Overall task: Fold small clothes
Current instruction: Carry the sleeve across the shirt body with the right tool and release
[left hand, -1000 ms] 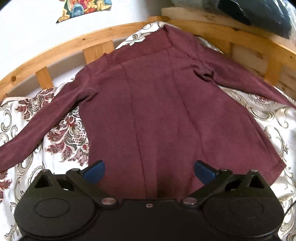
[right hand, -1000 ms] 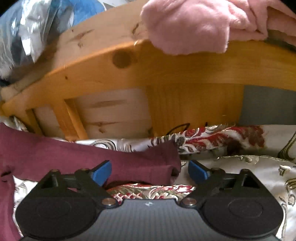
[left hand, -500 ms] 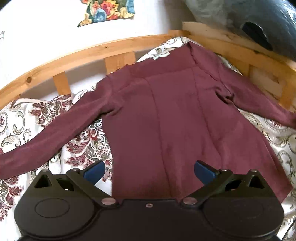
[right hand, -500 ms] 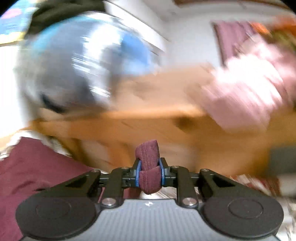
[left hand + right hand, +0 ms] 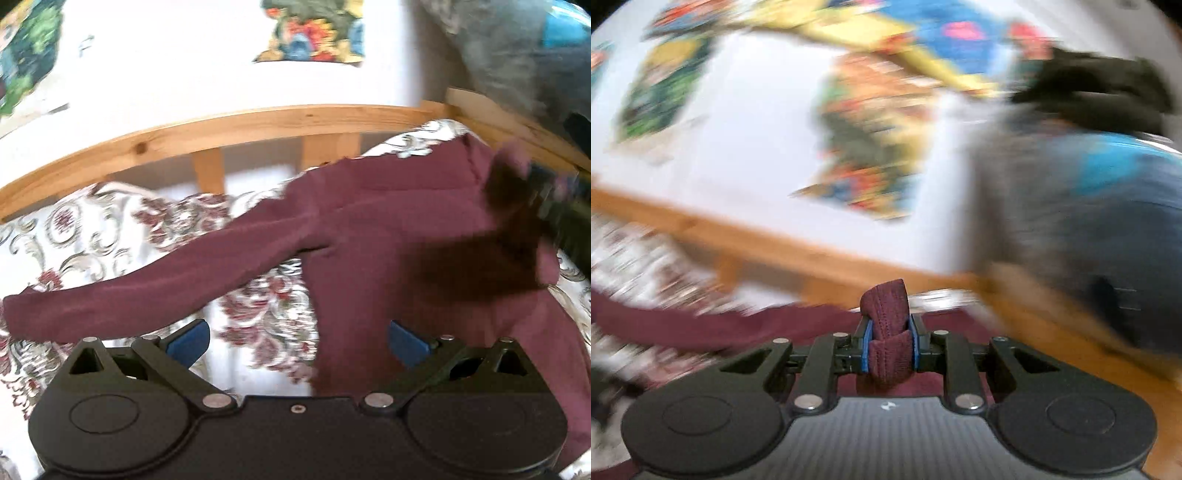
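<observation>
On the floral bedspread (image 5: 92,236) lies the maroon top (image 5: 388,243), one sleeve stretching toward 9 o'clock; the left tongs (image 5: 297,338) hover spread and empty over its hem; the right tongs (image 5: 889,345) (background badly blurred) are clenched on the other sleeve cuff (image 5: 886,314), lifted at 3 o'clock.

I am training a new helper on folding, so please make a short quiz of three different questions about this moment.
1. True or false: the right tongs are shut on a sleeve of the maroon top.
2. Multiple choice: the left tongs are A) open and holding nothing, B) shut on the hem, C) shut on the collar.
3. Fill in: the top's other sleeve lies stretched out flat on the floral ____.

Key: 1 true; 2 A; 3 bedcover.
</observation>
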Demonstrator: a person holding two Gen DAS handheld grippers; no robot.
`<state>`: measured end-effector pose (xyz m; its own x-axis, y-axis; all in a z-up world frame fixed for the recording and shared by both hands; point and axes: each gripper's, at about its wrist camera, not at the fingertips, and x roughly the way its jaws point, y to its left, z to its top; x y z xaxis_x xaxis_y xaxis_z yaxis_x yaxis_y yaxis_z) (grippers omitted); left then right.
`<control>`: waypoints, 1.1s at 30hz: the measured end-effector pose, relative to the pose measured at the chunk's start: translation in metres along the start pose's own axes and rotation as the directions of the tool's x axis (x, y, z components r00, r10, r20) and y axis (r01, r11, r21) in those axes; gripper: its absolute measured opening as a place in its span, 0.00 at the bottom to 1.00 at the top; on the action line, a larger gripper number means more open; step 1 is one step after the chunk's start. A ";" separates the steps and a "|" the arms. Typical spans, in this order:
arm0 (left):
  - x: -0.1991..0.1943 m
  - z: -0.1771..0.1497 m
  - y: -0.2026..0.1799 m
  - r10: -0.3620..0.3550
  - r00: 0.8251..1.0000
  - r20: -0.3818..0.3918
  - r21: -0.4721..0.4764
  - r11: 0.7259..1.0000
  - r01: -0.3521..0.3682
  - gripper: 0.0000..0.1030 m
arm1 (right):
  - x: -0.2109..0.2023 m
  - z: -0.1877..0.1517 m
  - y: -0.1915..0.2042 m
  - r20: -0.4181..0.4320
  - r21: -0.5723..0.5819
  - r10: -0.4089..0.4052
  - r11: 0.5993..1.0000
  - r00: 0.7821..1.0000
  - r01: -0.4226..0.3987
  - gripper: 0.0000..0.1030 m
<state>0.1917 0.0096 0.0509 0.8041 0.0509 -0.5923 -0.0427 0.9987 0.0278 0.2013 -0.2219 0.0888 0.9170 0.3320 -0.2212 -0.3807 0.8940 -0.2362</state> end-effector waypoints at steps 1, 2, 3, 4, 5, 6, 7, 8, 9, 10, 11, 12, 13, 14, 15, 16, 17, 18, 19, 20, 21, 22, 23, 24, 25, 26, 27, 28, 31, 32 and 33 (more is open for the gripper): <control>0.001 0.000 0.006 0.011 1.000 -0.006 -0.011 1.000 -0.011 0.99 | 0.003 -0.004 0.011 -0.018 -0.012 0.046 0.999 0.999 -0.046 0.23; 0.001 0.000 0.010 0.019 1.000 -0.011 -0.018 1.000 -0.019 0.99 | 0.005 -0.007 0.020 -0.036 -0.024 0.080 0.996 0.996 -0.080 0.23; 0.001 -0.001 0.014 0.026 1.000 -0.013 -0.023 0.999 -0.026 0.99 | 0.003 -0.012 0.029 -0.051 -0.035 0.103 0.994 0.993 -0.105 0.23; 0.001 -0.002 0.017 0.033 0.999 -0.014 -0.025 0.999 -0.033 0.99 | 0.004 -0.018 0.037 -0.071 -0.045 0.127 0.990 0.989 -0.131 0.23; 0.001 -0.003 0.019 0.039 0.999 -0.014 -0.025 0.999 -0.039 0.99 | 0.005 -0.018 0.041 -0.085 -0.050 0.142 0.988 0.986 -0.147 0.23; 0.001 -0.004 0.021 0.044 0.999 -0.014 -0.022 0.999 -0.045 0.99 | 0.007 -0.023 0.047 -0.106 -0.052 0.155 0.986 0.982 -0.161 0.23; 0.001 -0.005 0.021 0.050 0.999 -0.014 -0.017 0.999 -0.050 0.99 | 0.007 -0.027 0.053 -0.125 -0.053 0.168 0.983 0.978 -0.176 0.25; 0.002 -0.005 0.021 0.053 0.998 -0.015 -0.013 0.999 -0.053 0.99 | 0.008 -0.032 0.056 -0.153 -0.051 0.188 0.979 0.970 -0.198 0.27; 0.003 -0.005 0.021 0.054 0.998 -0.014 -0.010 0.998 -0.054 0.99 | 0.008 -0.038 0.062 -0.172 -0.046 0.204 0.976 0.964 -0.215 0.31; 0.004 -0.005 0.021 0.052 0.999 -0.011 -0.010 0.999 -0.052 0.99 | 0.006 -0.041 0.064 -0.189 -0.036 0.227 0.971 0.955 -0.238 0.38; 0.004 -0.005 0.020 0.048 0.999 -0.006 -0.013 0.999 -0.048 0.99 | 0.005 -0.043 0.063 -0.207 -0.026 0.252 0.965 0.945 -0.262 0.44; 0.005 -0.004 0.019 0.043 0.999 0.001 -0.021 0.999 -0.043 0.99 | 0.003 -0.046 0.061 -0.226 -0.018 0.268 0.960 0.936 -0.279 0.56; 0.007 -0.003 0.018 0.038 0.999 0.006 -0.030 0.999 -0.038 0.99 | 0.001 -0.049 0.060 -0.239 -0.012 0.280 0.957 0.930 -0.291 0.68; 0.008 -0.002 0.016 0.031 0.999 0.013 -0.039 0.999 -0.030 0.99 | -0.004 -0.050 0.057 -0.255 0.000 0.298 0.951 0.920 -0.308 0.71; 0.010 -0.001 0.015 0.021 1.000 0.019 -0.047 0.999 -0.020 0.99 | -0.008 -0.053 0.053 -0.269 0.013 0.312 0.947 0.911 -0.320 0.75; 0.014 -0.001 0.011 0.008 1.000 0.028 -0.058 0.998 -0.007 0.99 | -0.014 -0.055 0.048 -0.286 0.026 0.322 0.944 0.903 -0.328 0.82; 0.018 -0.001 0.008 -0.001 0.999 0.033 -0.063 0.998 0.004 0.99 | -0.020 -0.056 0.043 -0.296 0.031 0.319 0.945 0.900 -0.325 0.85; 0.022 -0.002 0.005 -0.013 0.999 0.037 -0.068 0.998 0.015 0.99 | -0.027 -0.058 0.037 -0.303 0.031 0.302 0.951 0.904 -0.307 0.89; 0.028 -0.004 0.000 -0.027 0.999 0.037 -0.070 0.997 0.030 0.99 | -0.032 -0.061 0.032 -0.309 0.026 0.278 0.958 0.910 -0.284 0.92; 0.033 -0.006 -0.004 -0.039 0.999 0.030 -0.068 0.997 0.041 0.99 | -0.037 -0.064 0.026 -0.318 0.022 0.243 0.968 0.916 -0.249 0.93; 0.040 -0.009 -0.010 -0.050 0.999 0.017 -0.061 0.997 0.051 0.99 | -0.041 -0.068 0.020 -0.327 0.024 0.209 0.977 0.922 -0.213 0.95; 0.048 -0.012 -0.015 -0.054 0.999 -0.002 -0.047 0.997 0.054 0.99 | -0.044 -0.070 0.015 -0.333 0.033 0.181 0.983 0.925 -0.180 0.97; 0.055 -0.016 -0.021 -0.051 0.998 -0.023 -0.031 0.998 0.050 0.99 | -0.045 -0.075 0.009 -0.340 0.049 0.152 0.988 0.928 -0.143 0.97; 0.062 -0.020 -0.026 -0.040 0.998 -0.043 -0.013 0.999 0.040 0.99 | -0.047 -0.081 0.003 -0.349 0.067 0.117 0.993 0.930 -0.100 0.99; 0.070 -0.025 -0.032 -0.022 0.998 -0.065 0.013 1.000 0.022 0.99 | -0.047 -0.086 -0.002 -0.358 0.078 0.086 0.995 0.930 -0.061 1.00; 0.076 -0.029 -0.036 -0.005 0.997 -0.078 0.037 0.999 0.008 0.99 | -0.047 -0.090 -0.007 -0.368 0.087 0.061 0.996 0.928 -0.031 1.00; 0.082 -0.033 -0.040 0.016 0.996 -0.092 0.064 0.998 -0.010 0.99 | -0.047 -0.095 -0.012 -0.372 0.096 0.039 0.995 0.927 -0.004 1.00; 0.085 -0.037 -0.042 0.032 0.994 -0.101 0.086 0.996 -0.024 0.99 | -0.046 -0.098 -0.015 -0.368 0.101 0.027 0.995 0.930 0.012 1.00; 0.093 -0.047 -0.046 0.059 0.990 -0.127 0.127 0.991 -0.043 0.99 | -0.044 -0.106 -0.022 -0.358 0.097 -0.012 0.994 0.934 0.050 1.00; 0.095 -0.051 -0.047 0.069 0.988 -0.137 0.139 0.989 -0.050 0.99 | -0.042 -0.109 -0.025 -0.356 0.103 -0.016 0.993 0.935 0.056 1.00; 0.096 -0.054 -0.048 0.079 0.986 -0.145 0.152 0.987 -0.056 0.99 | -0.041 -0.111 -0.027 -0.351 0.112 -0.019 0.992 0.936 0.062 1.00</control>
<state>0.2388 -0.0338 -0.0512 0.7035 0.1282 -0.6990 0.0025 0.9831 0.1829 0.1606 -0.2929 -0.0012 0.8234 0.1885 -0.5352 -0.3075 0.9409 -0.1417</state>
